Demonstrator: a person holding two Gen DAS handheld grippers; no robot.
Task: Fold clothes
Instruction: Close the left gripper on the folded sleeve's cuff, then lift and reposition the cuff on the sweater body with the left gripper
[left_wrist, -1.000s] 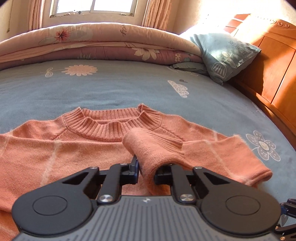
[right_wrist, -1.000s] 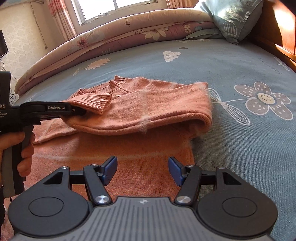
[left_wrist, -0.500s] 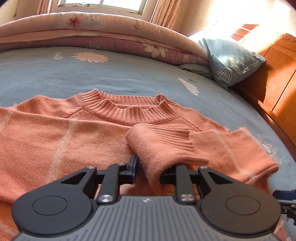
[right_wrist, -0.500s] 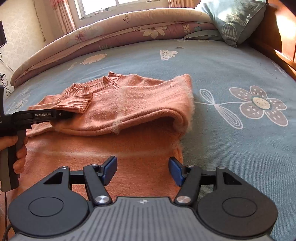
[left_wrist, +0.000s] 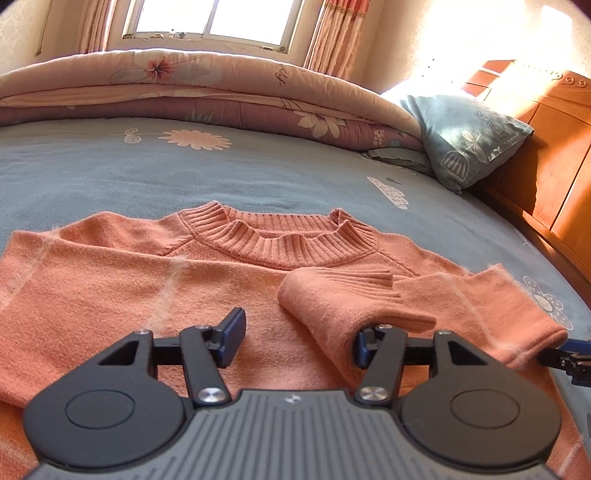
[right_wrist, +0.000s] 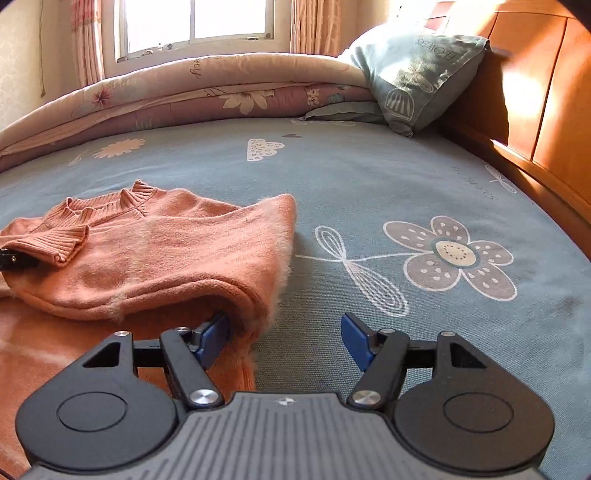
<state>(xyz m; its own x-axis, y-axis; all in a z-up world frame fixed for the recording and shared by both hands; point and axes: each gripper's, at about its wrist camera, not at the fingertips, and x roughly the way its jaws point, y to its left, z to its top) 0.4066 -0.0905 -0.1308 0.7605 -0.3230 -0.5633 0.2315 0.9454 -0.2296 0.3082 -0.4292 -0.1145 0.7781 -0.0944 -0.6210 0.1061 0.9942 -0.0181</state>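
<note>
Orange sweater (left_wrist: 155, 295) lies flat on the blue flowered bedsheet (left_wrist: 184, 177), ribbed collar (left_wrist: 280, 240) toward the rolled quilt (left_wrist: 207, 88) and window. One sleeve (left_wrist: 332, 306) is folded across the chest, ribbed cuff (left_wrist: 369, 284) just below the collar. Left gripper (left_wrist: 297, 339): jaws have just been opening, now standing apart with a clear gap; sleeve fabric drapes over the right-hand finger (left_wrist: 364, 349) only and nothing is pinched (left-hand pad sits free above the sweater body). Right gripper (right_wrist: 282, 338): jaws have just been opening a little, wide apart and gripping nothing; its left-hand finger (right_wrist: 212, 338) is tucked under the folded sleeve's bend (right_wrist: 236, 295) at the sweater's side edge, its right-hand finger (right_wrist: 354, 339) over bare sheet. The right gripper's tip also shows at the right edge of the left view, just beside the sleeve fold. Grey-blue pillow (right_wrist: 417, 74) leans on the wooden headboard (right_wrist: 535, 96), well apart from the sweater.
</note>
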